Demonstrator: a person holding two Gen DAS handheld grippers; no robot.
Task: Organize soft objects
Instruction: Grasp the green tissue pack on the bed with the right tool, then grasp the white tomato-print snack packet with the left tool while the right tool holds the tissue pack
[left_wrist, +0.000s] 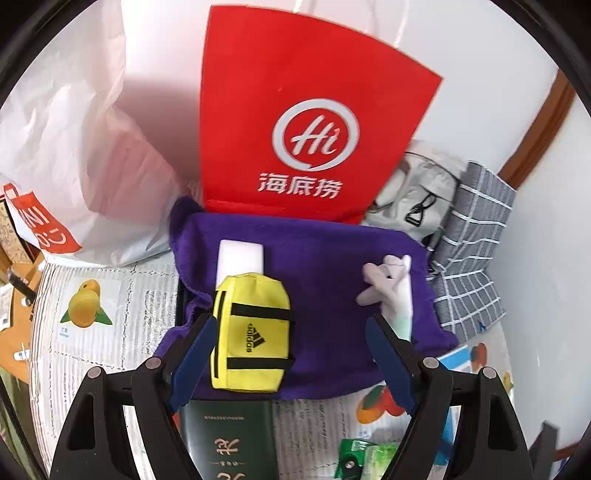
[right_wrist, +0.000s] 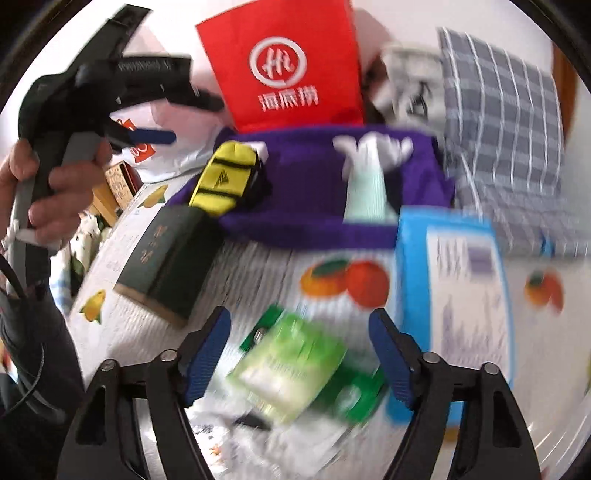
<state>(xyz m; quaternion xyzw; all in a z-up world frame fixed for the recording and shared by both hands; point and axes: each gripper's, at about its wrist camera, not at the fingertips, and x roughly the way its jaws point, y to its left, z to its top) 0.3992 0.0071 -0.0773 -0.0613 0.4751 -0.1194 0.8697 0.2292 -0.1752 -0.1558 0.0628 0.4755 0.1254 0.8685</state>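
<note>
the left gripper (left_wrist: 291, 354) hangs over the purple towel (left_wrist: 325, 280) with its jaws spread wide and nothing pressed between them. the yellow pouch (left_wrist: 251, 332) lies just inside its left pad, overlapping the towel's lower edge, and a white block (left_wrist: 242, 258) pokes out from under the pouch's upper end. toward the right edge of the towel lies a pale plush toy (left_wrist: 391, 288), its lower end running down behind the right pad. the towel's upper edge meets the foot of the red paper bag (left_wrist: 310, 122) standing at top centre. a white plastic bag (left_wrist: 74, 147) fills the upper left, and a grey pouch (left_wrist: 417, 192) and checked cloth (left_wrist: 476, 251) crowd the right side. a dark green book (left_wrist: 229, 439) sits below the towel's lower edge at bottom centre.

in the right wrist view, blurred, the right gripper (right_wrist: 299, 354) is open too, jaws wide over a green packet (right_wrist: 295, 365) that no pad touches. a blue box (right_wrist: 454, 295) lies just right of it, near the towel's lower right corner. the open room is the patch of fruit-printed table cover (right_wrist: 258, 273) between book, packet and towel. a hand (right_wrist: 40, 192) at the left edge holds the other gripper.
</note>
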